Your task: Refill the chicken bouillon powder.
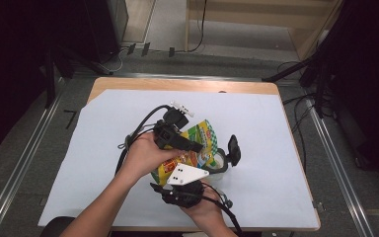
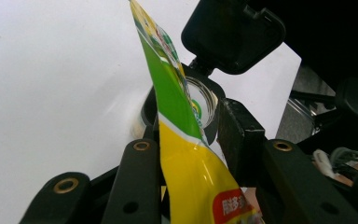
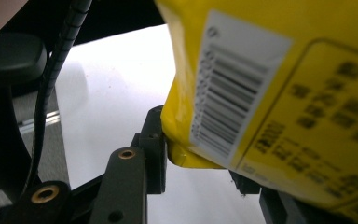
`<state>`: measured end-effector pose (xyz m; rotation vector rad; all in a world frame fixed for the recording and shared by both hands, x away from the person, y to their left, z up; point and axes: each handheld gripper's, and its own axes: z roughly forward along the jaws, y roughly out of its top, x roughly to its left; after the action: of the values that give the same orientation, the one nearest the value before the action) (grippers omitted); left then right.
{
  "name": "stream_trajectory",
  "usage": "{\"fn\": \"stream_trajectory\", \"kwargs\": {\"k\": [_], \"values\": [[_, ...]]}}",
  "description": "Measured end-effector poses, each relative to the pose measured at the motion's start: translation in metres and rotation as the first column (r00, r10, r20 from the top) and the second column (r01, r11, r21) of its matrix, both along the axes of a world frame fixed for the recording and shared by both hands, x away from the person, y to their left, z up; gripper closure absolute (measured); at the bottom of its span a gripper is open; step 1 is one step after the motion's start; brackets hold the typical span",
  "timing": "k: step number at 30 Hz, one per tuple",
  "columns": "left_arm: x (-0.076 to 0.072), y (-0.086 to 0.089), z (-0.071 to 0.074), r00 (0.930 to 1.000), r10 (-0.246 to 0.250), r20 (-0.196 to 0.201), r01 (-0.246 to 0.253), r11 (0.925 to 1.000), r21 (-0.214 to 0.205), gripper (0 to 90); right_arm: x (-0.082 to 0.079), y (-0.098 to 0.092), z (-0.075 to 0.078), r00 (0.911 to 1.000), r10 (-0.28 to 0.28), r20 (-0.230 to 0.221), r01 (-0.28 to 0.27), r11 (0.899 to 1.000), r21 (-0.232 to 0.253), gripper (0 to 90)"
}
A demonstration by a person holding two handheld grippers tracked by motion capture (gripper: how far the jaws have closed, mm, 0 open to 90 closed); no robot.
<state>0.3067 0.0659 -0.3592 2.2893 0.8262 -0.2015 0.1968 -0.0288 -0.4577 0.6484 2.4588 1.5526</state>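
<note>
High view: the yellow-green snack bag (image 1: pixel 197 148) sits mid-tabletop (image 1: pixel 276 148), long axis running from the near edge up and away, top end over a clear jar (image 1: pixel 220 162) with its black flip lid (image 1: pixel 234 149) open.

Left gripper view: left hand-held gripper (image 2: pixel 191 149) has both jaws clamped on the bag's edge.

Right gripper view: right hand-held gripper (image 3: pixel 200 172) pinches the bag's bottom corner by the barcode (image 3: pixel 223 107).
</note>
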Motion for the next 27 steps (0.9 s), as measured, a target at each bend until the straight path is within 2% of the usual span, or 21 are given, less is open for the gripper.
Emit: {"fn": "stream_trajectory", "kwargs": {"k": [1, 6, 8, 9, 10, 12, 16, 21, 23, 27], "values": [[0.0002, -0.0002, -0.0005, 1.0, -0.004, -0.002, 0.004, 1.0, -0.008, 70.3, -0.0002, -0.0002, -0.0021, 0.9998, -0.016, -0.007, 0.016, 1.0, 0.02, 64.4], [0.0016, -0.0001, -0.0022, 1.0, -0.003, -0.008, 0.002, 0.9998, -0.02, 69.2, 0.0002, -0.0021, -0.0021, 0.9998, -0.021, -0.008, 0.021, 1.0, 0.018, 64.4], [0.0024, 0.0005, -0.0019, 0.9992, 0.014, -0.037, -0.015, 0.9996, -0.024, 68.4, 0.0005, -0.0024, -0.0016, 0.9997, -0.019, -0.012, 0.02, 1.0, 0.019, 64.5], [0.0039, 0.0013, -0.0019, 0.9976, 0.027, -0.063, -0.029, 0.9994, -0.022, 65.8, 0.0013, -0.0027, -0.0011, 0.9998, -0.017, -0.006, 0.018, 1.0, 0.022, 64.5], [0.0046, 0.0014, -0.0017, 0.9968, 0.034, -0.073, -0.035, 0.9992, -0.02, 63.5, 0.0016, -0.0028, -0.0005, 0.9998, -0.018, -0.013, 0.018, 0.999, 0.033, 64.5], [0.0032, 0.0009, 0.0002, 0.9977, 0.032, -0.061, -0.032, 0.9994, -0.011, 64.1, 0.0026, -0.0031, 0.0008, 0.9997, -0.019, -0.016, 0.02, 0.999, 0.047, 64.5], [-0.0014, 0.0014, 0.0009, 0.9991, 0.014, -0.04, -0.014, 0.9999, 0.001, 64.8, 0.0003, -0.0025, 0.0012, 0.9998, -0.009, -0.017, 0.01, 0.999, 0.045, 64.6], [-0.0022, 0.0036, 0.0041, 0.9981, 0.04, -0.048, -0.041, 0.9991, -0.012, 69.0, -0.0005, -0.0031, 0.0035, 1.0, 0.002, -0.005, -0.002, 0.999, 0.053, 64.6], [-0.0025, 0.0029, 0.0063, 0.9984, 0.046, -0.033, -0.046, 0.999, 0.002, 69.6, 0.0, -0.0031, 0.0038, 1.0, 0.004, -0.004, -0.003, 0.998, 0.055, 64.5], [-0.0002, 0.0035, 0.0075, 0.9984, 0.051, -0.025, -0.051, 0.9987, -0.003, 70.3, 0.0031, -0.0031, 0.0043, 1.0, 0.008, 0.001, -0.008, 0.998, 0.062, 64.6]]}}
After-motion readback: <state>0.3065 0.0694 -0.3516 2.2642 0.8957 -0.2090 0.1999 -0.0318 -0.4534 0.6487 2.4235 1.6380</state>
